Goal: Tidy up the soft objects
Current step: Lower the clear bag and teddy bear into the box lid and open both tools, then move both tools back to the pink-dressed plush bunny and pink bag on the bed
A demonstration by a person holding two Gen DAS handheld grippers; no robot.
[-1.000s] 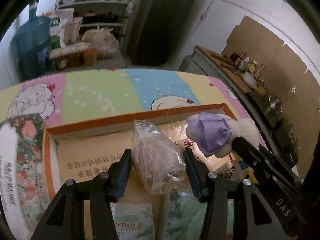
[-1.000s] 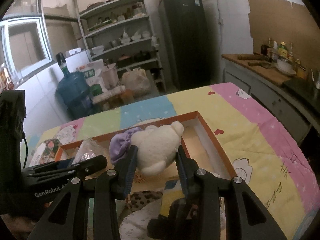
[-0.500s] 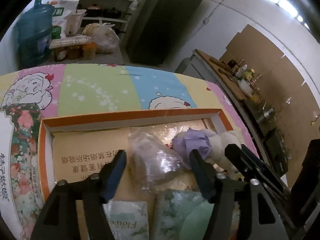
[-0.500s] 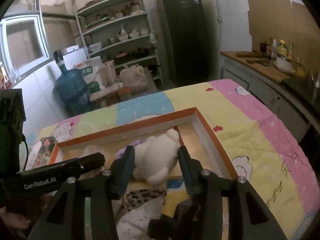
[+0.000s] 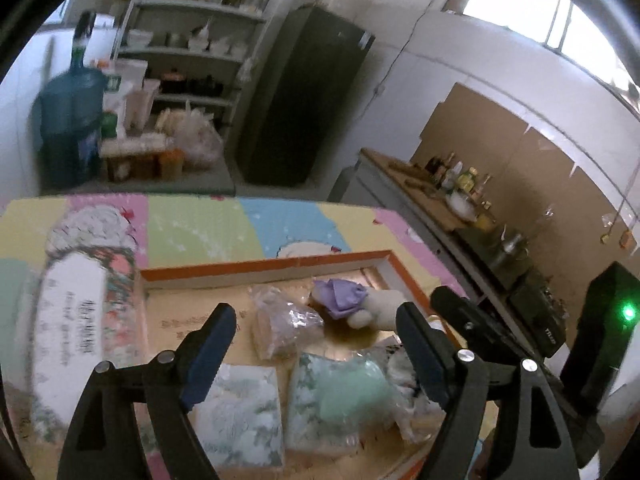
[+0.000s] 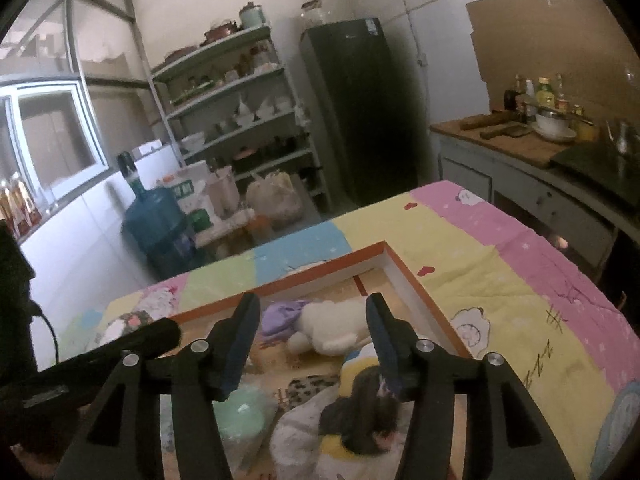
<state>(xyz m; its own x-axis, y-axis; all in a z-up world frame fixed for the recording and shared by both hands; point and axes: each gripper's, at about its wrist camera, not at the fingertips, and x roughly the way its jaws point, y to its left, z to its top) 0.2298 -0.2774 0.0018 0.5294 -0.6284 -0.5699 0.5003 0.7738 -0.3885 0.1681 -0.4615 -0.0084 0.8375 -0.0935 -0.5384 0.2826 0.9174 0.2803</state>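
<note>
An orange-rimmed cardboard box (image 5: 280,266) lies on a colourful quilt. Inside it lie a clear plastic bag (image 5: 280,326), a white plush toy with a purple bow (image 5: 376,308), two floral packets (image 5: 236,416) and a mint-green soft item (image 5: 352,392). My left gripper (image 5: 316,344) is open and empty, raised above the bag. My right gripper (image 6: 312,338) is open and empty above the white plush toy (image 6: 336,326). A dark-haired doll (image 6: 360,412) lies below it in the box (image 6: 416,280).
The quilt (image 6: 520,280) covers the surface around the box. A kitchen counter with bottles (image 6: 532,120) stands at the right. A shelf rack (image 6: 240,120), a black fridge (image 6: 360,120) and a blue water jug (image 6: 156,220) stand behind.
Both grippers opened and pulled up and back. The plastic bag and the white plush toy, held before, now lie in the box.
</note>
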